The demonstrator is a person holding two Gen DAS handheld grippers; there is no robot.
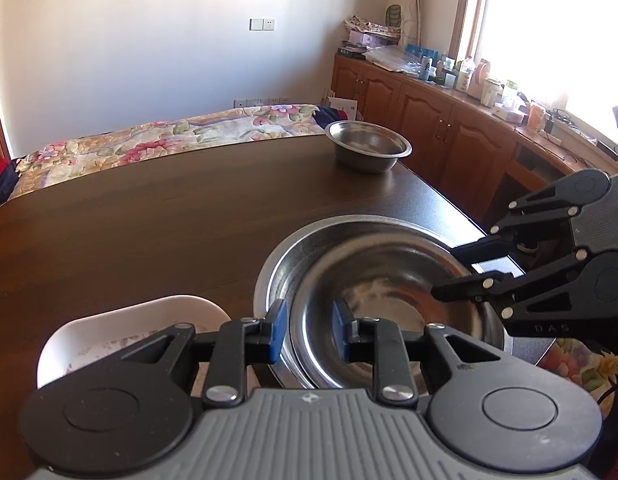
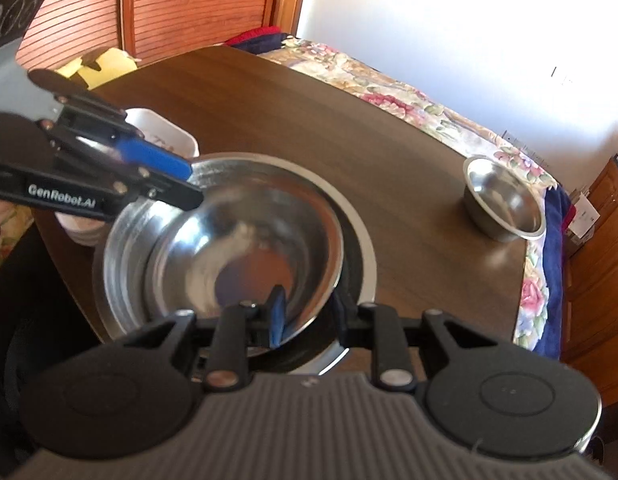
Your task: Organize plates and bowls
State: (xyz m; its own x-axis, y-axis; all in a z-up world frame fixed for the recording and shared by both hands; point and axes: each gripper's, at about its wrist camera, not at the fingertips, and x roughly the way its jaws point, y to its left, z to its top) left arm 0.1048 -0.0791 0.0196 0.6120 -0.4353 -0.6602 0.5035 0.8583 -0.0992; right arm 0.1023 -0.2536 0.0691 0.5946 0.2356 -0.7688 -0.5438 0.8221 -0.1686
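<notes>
Right gripper [image 2: 307, 320] jaws apparently straddle steel bowl [image 2: 245, 256] rim.

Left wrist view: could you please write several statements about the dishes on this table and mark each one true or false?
1. A medium shiny steel bowl sits inside a wider steel basin. True.
2. A small steel bowl stands alone near the far corner of the dark wooden table. True.
3. The small steel bowl is full of food. False: it looks empty.
4. The white ceramic dish lies to the right of the wider steel basin. False: it lies to its left.
</notes>
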